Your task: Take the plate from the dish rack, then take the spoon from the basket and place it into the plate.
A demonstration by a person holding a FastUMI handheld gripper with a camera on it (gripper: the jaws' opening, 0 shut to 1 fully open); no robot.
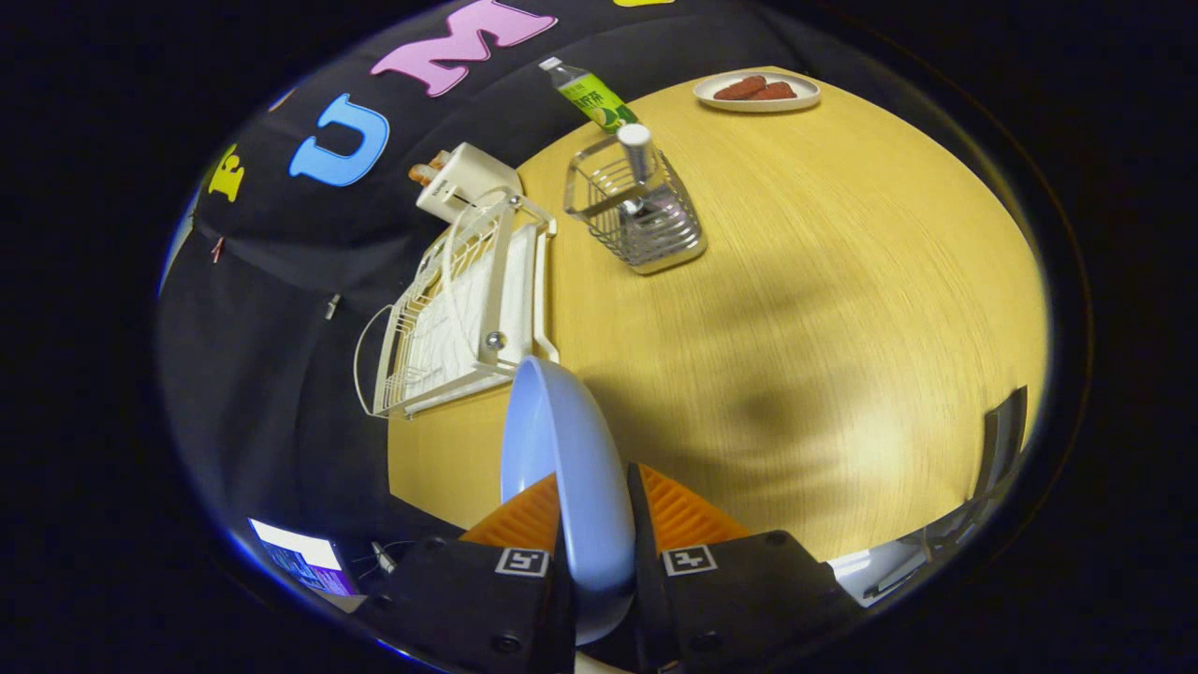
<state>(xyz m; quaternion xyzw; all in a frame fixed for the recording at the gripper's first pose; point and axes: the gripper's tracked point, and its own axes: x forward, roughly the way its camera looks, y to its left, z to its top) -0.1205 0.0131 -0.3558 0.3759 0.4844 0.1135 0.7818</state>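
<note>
On the left, a white dish rack [459, 309] sits at the table's [842, 309] edge with a white toaster [463, 181] behind it. The gripper [596, 510] is clamped on the pale blue plate [562, 468], held on edge between both orange fingers [524, 520], just right of the rack and above the tabletop. Farther right stands the wire basket [641, 211] holding the spoon [636, 159], a green bottle [590, 94] beyond it, and far right a small dish of food [758, 92]
</note>
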